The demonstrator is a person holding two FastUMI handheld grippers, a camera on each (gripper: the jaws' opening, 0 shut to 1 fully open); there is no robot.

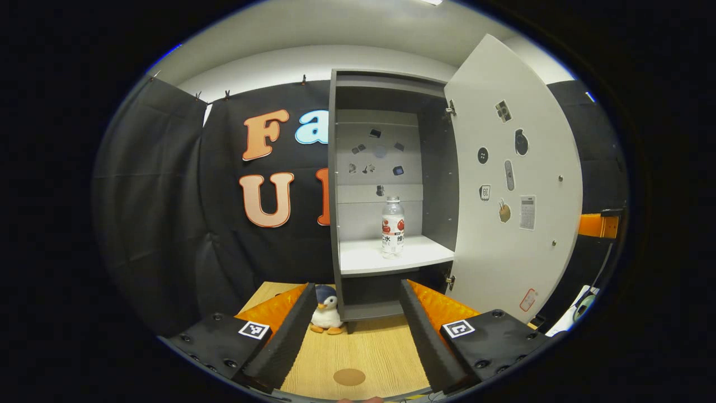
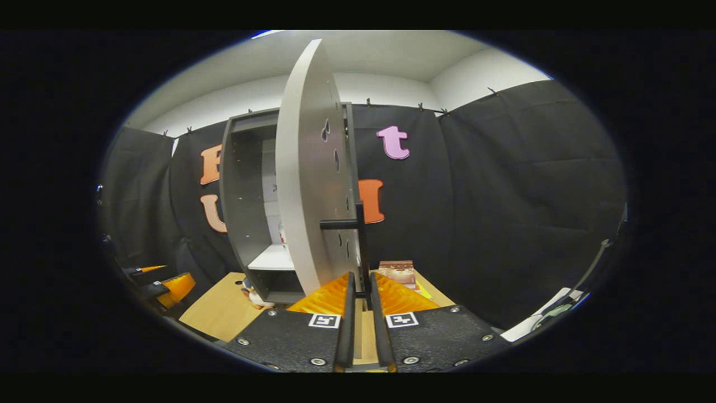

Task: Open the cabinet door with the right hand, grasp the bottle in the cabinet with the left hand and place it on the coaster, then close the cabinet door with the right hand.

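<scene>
Cabinet door (image 1: 512, 184) stands open, right hand-held gripper (image 2: 361, 291) clenched on its handle (image 2: 361, 246). Left hand-held gripper (image 1: 353, 313) released, well short of the bottle (image 1: 392, 226) upright on the shelf (image 1: 391, 258). Risk: a high approach tips it.

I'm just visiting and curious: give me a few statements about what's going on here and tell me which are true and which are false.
1. The cabinet door stands open. True.
2. The bottle lies on its side on the table. False: it stands upright on the cabinet's white shelf.
3. The left gripper is open and holds nothing. True.
4. The bottle already sits on the coaster. False: the coaster is bare, on the table between the left gripper's fingers.
5. The right gripper is closed around the door's dark handle. True.
6. A toy penguin stands on the shelf beside the bottle. False: it stands on the table by the cabinet's base.
</scene>
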